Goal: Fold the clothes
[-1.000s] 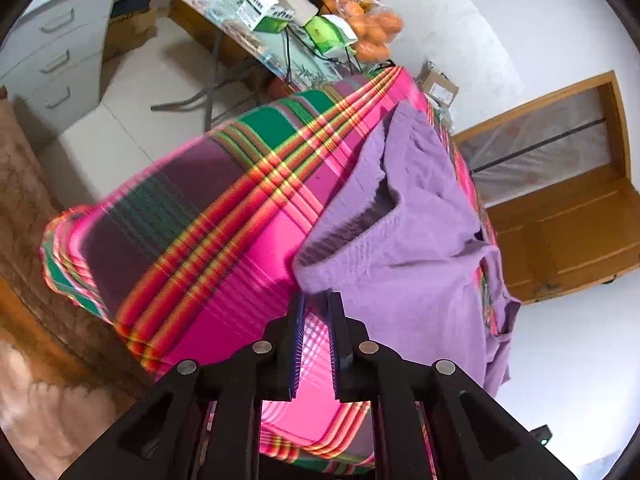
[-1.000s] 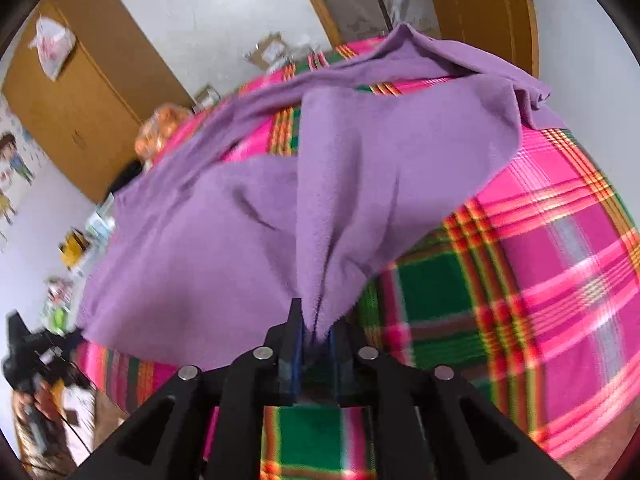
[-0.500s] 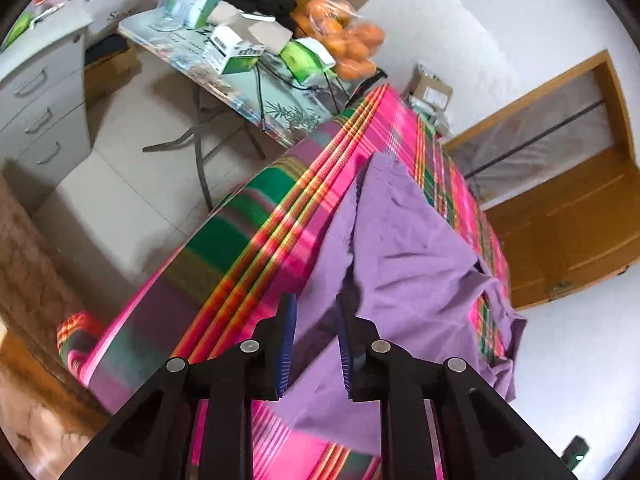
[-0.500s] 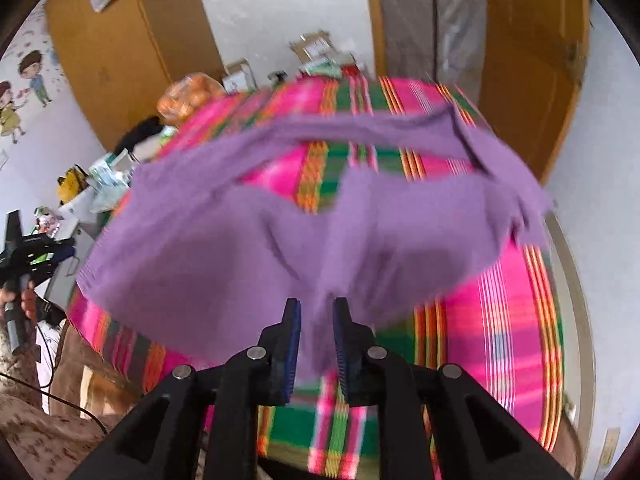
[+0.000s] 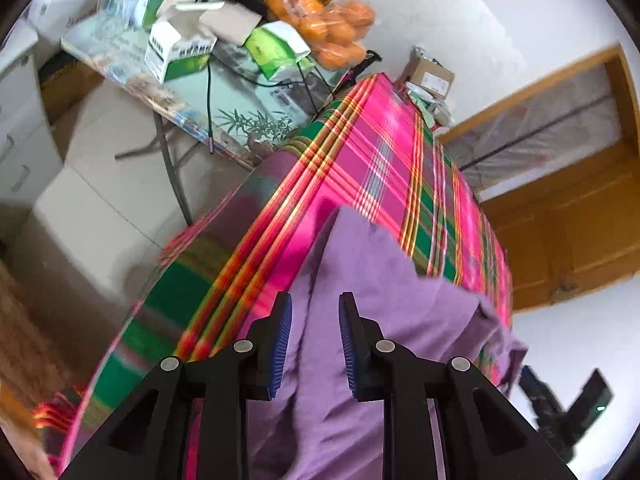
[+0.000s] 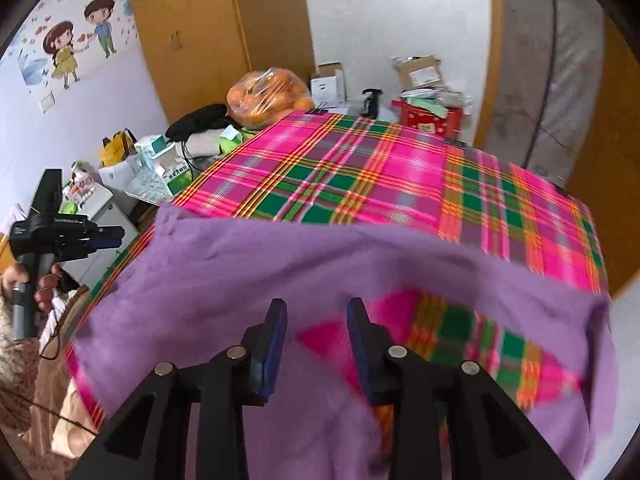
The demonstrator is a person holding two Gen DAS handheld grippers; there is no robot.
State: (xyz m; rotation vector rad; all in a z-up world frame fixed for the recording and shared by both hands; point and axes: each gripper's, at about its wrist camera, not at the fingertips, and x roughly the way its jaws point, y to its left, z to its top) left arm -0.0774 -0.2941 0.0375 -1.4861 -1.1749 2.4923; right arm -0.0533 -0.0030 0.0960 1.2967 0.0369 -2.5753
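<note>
I have both tongs spread, gripping nothing: the left tongs and the right tongs hover over the purple garment, which lies spread along the near edge of the plaid-covered counter, reaching toward its left corner.

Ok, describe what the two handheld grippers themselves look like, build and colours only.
Both match. The left gripper and right gripper are matte black, angular frames with triangular cut-outs, each side carrying two round silver bolt heads. Each finger ends in a flat pad faced with blue ribbed material. In the right wrist view, the left gripper shows a grey handle and a small printed label.
</note>
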